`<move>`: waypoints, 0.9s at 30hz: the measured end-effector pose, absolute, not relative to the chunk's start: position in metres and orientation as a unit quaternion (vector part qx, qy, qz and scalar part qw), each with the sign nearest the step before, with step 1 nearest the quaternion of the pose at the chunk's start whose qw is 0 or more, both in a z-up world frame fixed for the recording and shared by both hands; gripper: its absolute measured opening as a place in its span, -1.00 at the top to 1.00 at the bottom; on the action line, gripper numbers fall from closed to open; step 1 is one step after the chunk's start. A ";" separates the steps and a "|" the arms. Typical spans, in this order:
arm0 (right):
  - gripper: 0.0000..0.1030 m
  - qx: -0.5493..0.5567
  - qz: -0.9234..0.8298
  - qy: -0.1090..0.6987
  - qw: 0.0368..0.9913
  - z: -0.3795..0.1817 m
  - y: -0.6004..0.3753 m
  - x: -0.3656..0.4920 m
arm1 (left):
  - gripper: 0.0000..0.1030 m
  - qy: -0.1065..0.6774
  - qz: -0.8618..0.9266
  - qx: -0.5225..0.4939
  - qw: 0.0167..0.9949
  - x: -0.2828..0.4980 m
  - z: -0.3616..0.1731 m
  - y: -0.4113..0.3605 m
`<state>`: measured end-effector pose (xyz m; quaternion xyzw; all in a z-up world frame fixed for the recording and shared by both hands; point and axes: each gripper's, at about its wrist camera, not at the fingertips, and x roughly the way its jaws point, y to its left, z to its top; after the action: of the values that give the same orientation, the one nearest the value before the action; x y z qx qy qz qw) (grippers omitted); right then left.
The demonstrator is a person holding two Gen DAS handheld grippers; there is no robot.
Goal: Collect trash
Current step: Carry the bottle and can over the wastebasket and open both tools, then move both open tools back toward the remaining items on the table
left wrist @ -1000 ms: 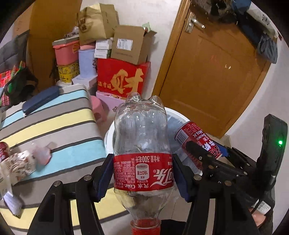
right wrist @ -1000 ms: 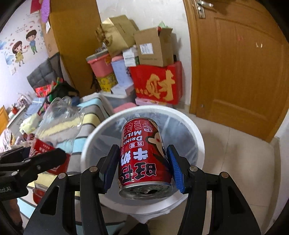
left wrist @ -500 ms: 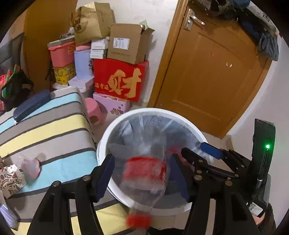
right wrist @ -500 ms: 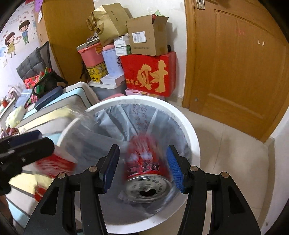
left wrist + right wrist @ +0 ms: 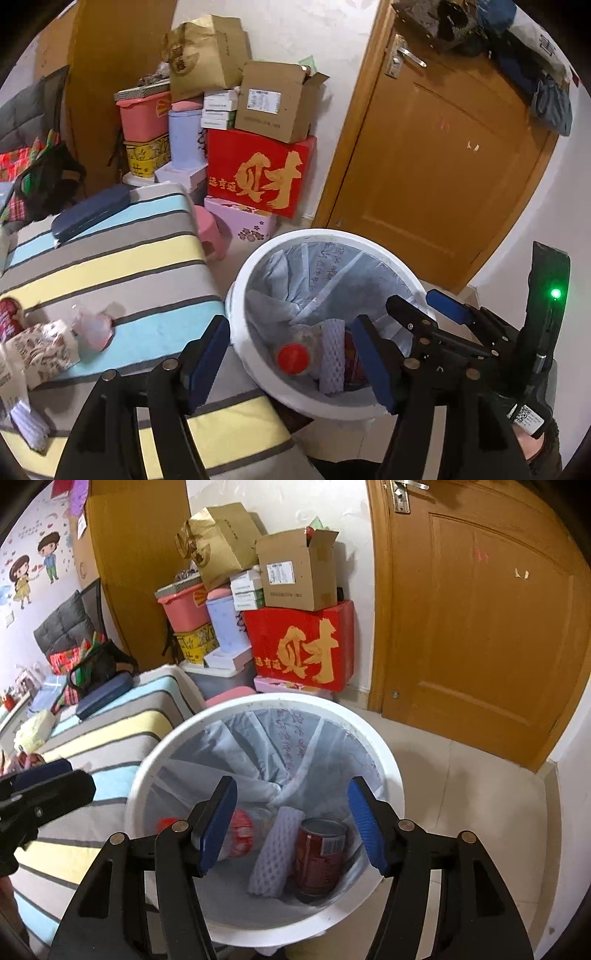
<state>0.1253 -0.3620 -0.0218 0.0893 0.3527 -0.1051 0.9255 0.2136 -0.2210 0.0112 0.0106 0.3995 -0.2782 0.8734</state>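
Trash lies at the bottom of the white bin (image 5: 384, 753): a clear plastic bottle (image 5: 240, 830) with a red cap (image 5: 293, 359) and red label on its side, a white foam fruit net (image 5: 275, 853) leaning beside it, and a red drink can (image 5: 319, 853) standing upright next to the net. The bin stands on the tiled floor right against the edge of the striped bed (image 5: 122, 266), which reads to me as deliberate: scraps picked off the cover need only a short carry over the rim. Both tools hang above the bin mouth, angled down into it. The right gripper (image 5: 291, 827) has nothing between its blue pads and its jaws are opening wider; the can and net sit well below the gap, not touching it. The left gripper (image 5: 291, 363) stands partly open and empty too, with the bottle cap showing far below, between its pads. More litter waits on the bed, well apart from either tool: a crumpled pink wrapper (image 5: 92, 326), a patterned paper pack (image 5: 40, 350) and part of another red can (image 5: 9, 317) at the edge of view.
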 end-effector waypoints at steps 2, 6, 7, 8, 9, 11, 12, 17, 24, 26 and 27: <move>-0.24 0.087 -0.101 0.351 0.927 -0.020 -0.356 0.124 | -0.33 0.395 -0.272 0.010 0.878 0.210 0.014 -0.214; -0.24 0.086 -0.092 0.345 0.930 -0.018 -0.345 0.121 | -0.33 0.387 -0.256 0.009 0.886 0.202 0.019 -0.196; -0.24 0.087 -0.091 0.344 0.931 -0.018 -0.343 0.121 | -0.33 0.386 -0.254 0.004 0.887 0.200 0.020 -0.191; -0.24 0.087 -0.090 0.343 0.931 -0.017 -0.340 0.121 | -0.33 0.386 -0.253 0.001 0.887 0.198 0.021 -0.186; -0.24 0.088 -0.086 0.342 0.932 -0.017 -0.337 0.121 | -0.33 0.385 -0.250 -0.003 0.888 0.197 0.023 -0.180; -0.24 0.089 -0.078 0.341 0.933 -0.016 -0.329 0.120 | -0.33 0.381 -0.240 -0.002 0.893 0.193 0.024 -0.170; -0.24 0.088 -0.074 0.339 0.934 -0.015 -0.324 0.120 | -0.33 0.380 -0.235 -0.002 0.895 0.191 0.025 -0.164; -0.24 0.084 -0.055 0.333 0.938 -0.011 -0.304 0.122 | -0.33 0.370 -0.206 -0.007 0.906 0.184 0.028 -0.132; -0.24 0.078 -0.021 0.327 0.942 -0.008 -0.272 0.125 | -0.37 0.354 -0.156 -0.021 0.922 0.176 0.033 -0.080; -0.24 0.074 -0.011 0.328 0.942 -0.009 -0.264 0.127 | -0.40 0.351 -0.138 -0.024 0.926 0.175 0.032 -0.063; -0.24 0.072 -0.009 0.329 0.942 -0.010 -0.259 0.129 | -0.40 0.351 -0.127 -0.024 0.927 0.176 0.032 -0.052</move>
<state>0.1289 -0.2591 -0.0100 0.0724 0.3289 -0.0085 0.9416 0.1756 -0.0524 0.0321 -0.0237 0.3510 -0.1270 0.9274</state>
